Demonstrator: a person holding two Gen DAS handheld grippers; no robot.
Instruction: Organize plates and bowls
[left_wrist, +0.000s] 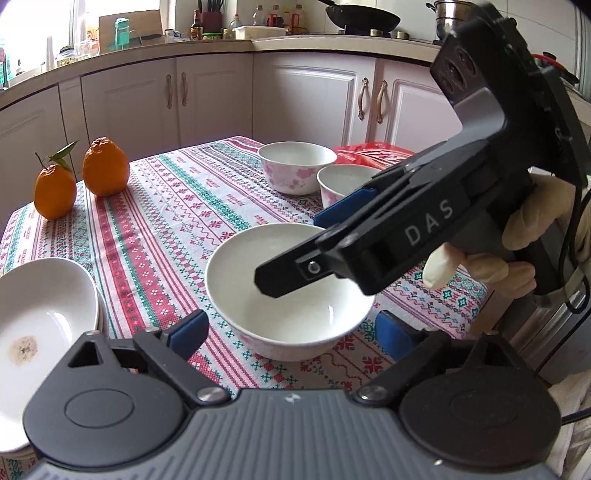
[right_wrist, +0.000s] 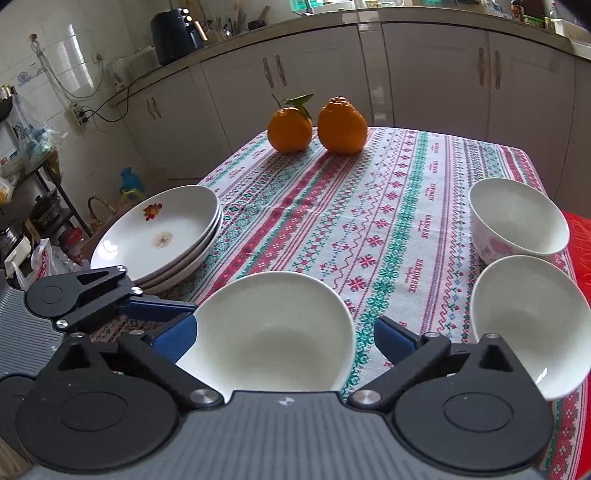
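A white bowl (left_wrist: 291, 299) (right_wrist: 273, 332) sits on the patterned tablecloth between my two grippers. My left gripper (left_wrist: 291, 336) is open just in front of it, fingers on either side of its near rim. My right gripper (right_wrist: 284, 336) is open over the same bowl; in the left wrist view one of its fingers (left_wrist: 284, 273) hangs above the bowl's inside. Two more bowls (left_wrist: 297, 168) (left_wrist: 347, 184) stand at the far right of the table, also in the right wrist view (right_wrist: 517, 225) (right_wrist: 528, 321). A stack of white plates (right_wrist: 162, 236) (left_wrist: 40, 314) lies at the table's left edge.
Two oranges (right_wrist: 317, 123) (left_wrist: 79, 175) stand at the table's far corner. A red bag (left_wrist: 373, 153) lies beyond the bowls. Kitchen cabinets (left_wrist: 207, 92) and a cluttered counter ring the table (right_wrist: 388, 229).
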